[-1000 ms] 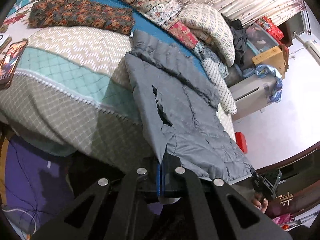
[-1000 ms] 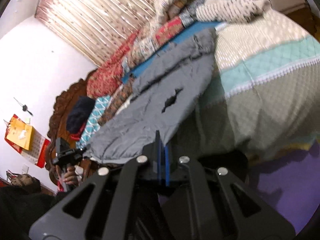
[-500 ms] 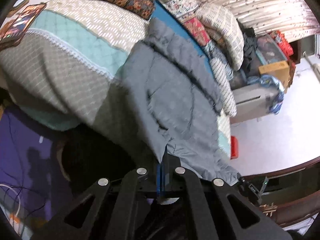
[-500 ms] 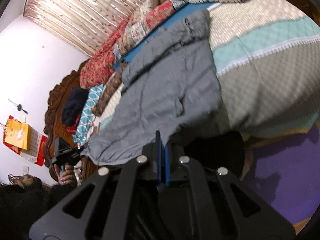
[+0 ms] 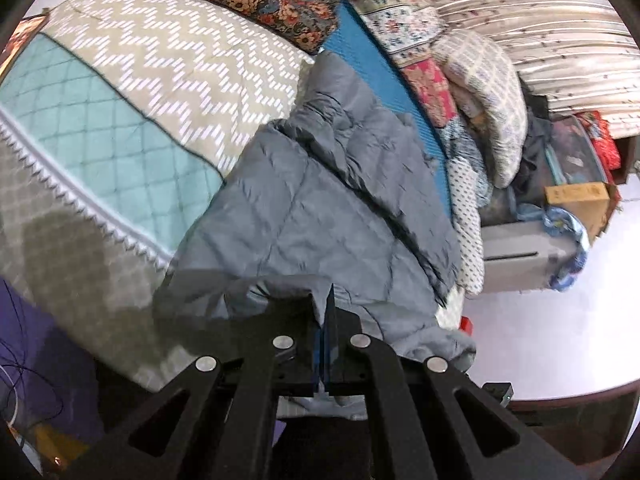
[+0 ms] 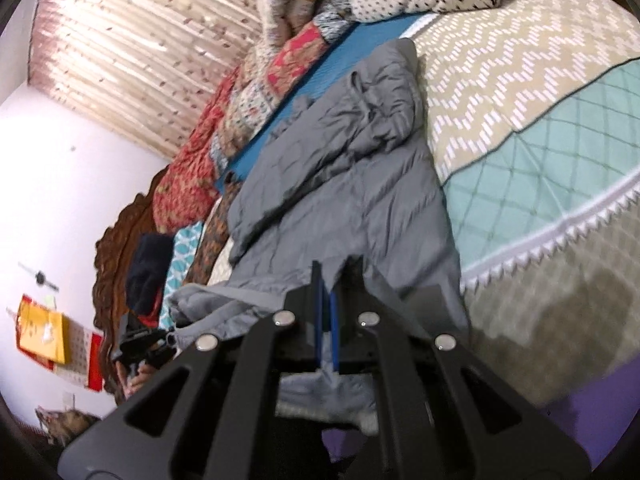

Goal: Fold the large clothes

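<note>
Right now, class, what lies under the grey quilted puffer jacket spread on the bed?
The grey quilted puffer jacket lies on a beige zigzag and teal diamond bedspread, with a blue sheet beyond its collar. What lies directly beneath its middle is covered.

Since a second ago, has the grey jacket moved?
Yes. The grey jacket hem, clamped in both grippers, has folded up over its dark opening, toward the blue mat.

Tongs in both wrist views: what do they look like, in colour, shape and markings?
Both alike. The left tongs and right tongs are matte black, with angular linkage arms that have long cut-out slots, four round silver pivot pins each, and blue strips lining the inner finger faces. No cables, labels or sleeves show.
</note>
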The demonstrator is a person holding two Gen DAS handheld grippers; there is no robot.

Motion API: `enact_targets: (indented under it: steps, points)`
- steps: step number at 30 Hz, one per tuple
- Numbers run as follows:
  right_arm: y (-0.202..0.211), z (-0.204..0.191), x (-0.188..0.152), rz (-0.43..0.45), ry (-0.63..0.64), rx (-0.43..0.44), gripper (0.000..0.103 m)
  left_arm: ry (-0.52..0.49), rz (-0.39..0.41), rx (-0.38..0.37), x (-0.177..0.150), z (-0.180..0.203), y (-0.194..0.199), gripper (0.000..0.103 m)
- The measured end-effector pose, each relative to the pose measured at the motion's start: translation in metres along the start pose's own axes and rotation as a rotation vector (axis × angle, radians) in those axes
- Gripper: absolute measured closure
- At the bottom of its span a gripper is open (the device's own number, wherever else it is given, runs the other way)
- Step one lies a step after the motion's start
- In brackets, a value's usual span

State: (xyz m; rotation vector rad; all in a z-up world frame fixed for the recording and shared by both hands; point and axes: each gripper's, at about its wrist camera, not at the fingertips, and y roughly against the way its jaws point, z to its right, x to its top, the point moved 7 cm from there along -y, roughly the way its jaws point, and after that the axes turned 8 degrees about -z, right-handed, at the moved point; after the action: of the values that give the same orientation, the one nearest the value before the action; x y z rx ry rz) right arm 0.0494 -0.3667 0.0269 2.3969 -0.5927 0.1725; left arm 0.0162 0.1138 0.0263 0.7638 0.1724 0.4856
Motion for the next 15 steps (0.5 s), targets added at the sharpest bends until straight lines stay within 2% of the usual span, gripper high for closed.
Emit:
enact_targets:
  steps: [9,10,12,13,14,15]
  points:
    - [-0.051,0.019,0.06,0.016,-0.043,-0.07,0.099,0.054,-0.029,0.092,0.055,-0.008,-0.049,0.102]
    - [-0.055,0.021,0.066,0.03,-0.053,-0.07,0.096,0.066,-0.038,0.107,0.06,-0.01,-0.056,0.102]
    - [-0.057,0.028,0.075,0.067,-0.094,-0.062,0.077,0.092,-0.062,0.125,0.07,-0.017,-0.069,0.102]
    - [-0.054,0.033,0.08,0.109,-0.129,-0.041,0.058,0.099,-0.068,0.128,0.073,-0.019,-0.074,0.102]
    - [-0.048,0.037,0.084,0.154,-0.157,-0.023,0.046,0.106,-0.075,0.131,0.075,-0.02,-0.079,0.102]
    - [-0.04,0.041,0.088,0.206,-0.18,-0.012,0.046,0.111,-0.081,0.132,0.078,-0.023,-0.083,0.102]
